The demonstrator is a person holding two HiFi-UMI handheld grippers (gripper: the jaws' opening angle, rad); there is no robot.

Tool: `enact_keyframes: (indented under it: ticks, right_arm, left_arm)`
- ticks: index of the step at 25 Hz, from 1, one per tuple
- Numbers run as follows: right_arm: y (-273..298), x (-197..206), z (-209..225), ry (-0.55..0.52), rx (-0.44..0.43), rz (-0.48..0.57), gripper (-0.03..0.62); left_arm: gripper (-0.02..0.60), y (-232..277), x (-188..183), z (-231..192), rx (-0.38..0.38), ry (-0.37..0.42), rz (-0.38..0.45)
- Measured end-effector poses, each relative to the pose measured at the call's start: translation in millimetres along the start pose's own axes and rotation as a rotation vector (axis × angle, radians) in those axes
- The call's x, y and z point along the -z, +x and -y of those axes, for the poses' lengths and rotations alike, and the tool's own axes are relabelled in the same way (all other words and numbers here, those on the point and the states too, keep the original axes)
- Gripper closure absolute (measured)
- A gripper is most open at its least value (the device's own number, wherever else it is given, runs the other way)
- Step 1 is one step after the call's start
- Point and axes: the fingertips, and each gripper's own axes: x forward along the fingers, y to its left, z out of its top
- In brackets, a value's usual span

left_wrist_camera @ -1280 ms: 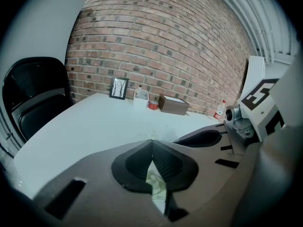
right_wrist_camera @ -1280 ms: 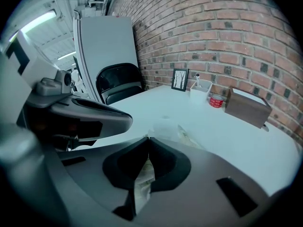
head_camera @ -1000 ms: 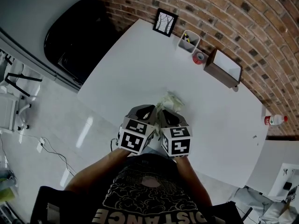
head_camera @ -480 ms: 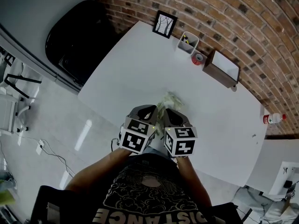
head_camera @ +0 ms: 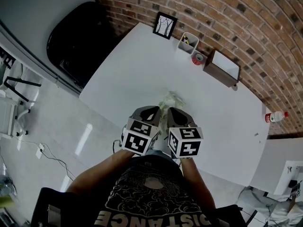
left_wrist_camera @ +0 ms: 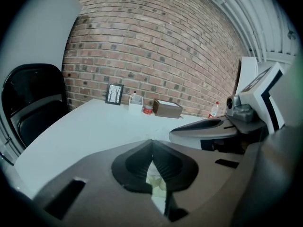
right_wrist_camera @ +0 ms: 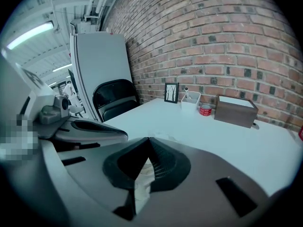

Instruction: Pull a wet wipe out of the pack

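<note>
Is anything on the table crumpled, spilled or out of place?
Only the wipe: it is crumpled into a bunch on the table, at the shut tips of the left gripper and right gripper. Box and cup by the wall stand straight.

Head view. Only one legible inscription: "DISTANCE", in pale capitals across the lower front of the person's dark shirt [head_camera: 150,200], below a pale ornamental print, and running off the bottom edge. The square markers [head_camera: 137,141] on the two cubes carry black-and-white coded patterns, not letters. The red label of the bottle [head_camera: 274,117] at the tabletop's [head_camera: 137,65] far right is too small to read. The picture frame [head_camera: 164,24] holds a line drawing without words. Gripper views: nothing legible.
</note>
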Motion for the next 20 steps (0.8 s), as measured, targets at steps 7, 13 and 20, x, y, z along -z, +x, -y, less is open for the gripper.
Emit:
enact_keyframes:
  ticks: [7,13,20]
  right_arm:
    - [-10.5,-5.9,-2.9,-0.014,0.003,0.024,0.576]
    - [-20.9,-13.1,-7.3,-0.018,0.006,0.055,0.577]
    - [-34.0,-18.4,-12.6,-0.007,0.006,0.087,0.577]
  left_arm:
    - [0.569,-6.4,-1.0,5.8,0.001,0.013,0.009]
    - [0.569,-11.5,-2.4,10.3,0.003,0.025,0.018]
    - [0.569,-18.3,-3.8,14.6,0.005,0.039,0.029]
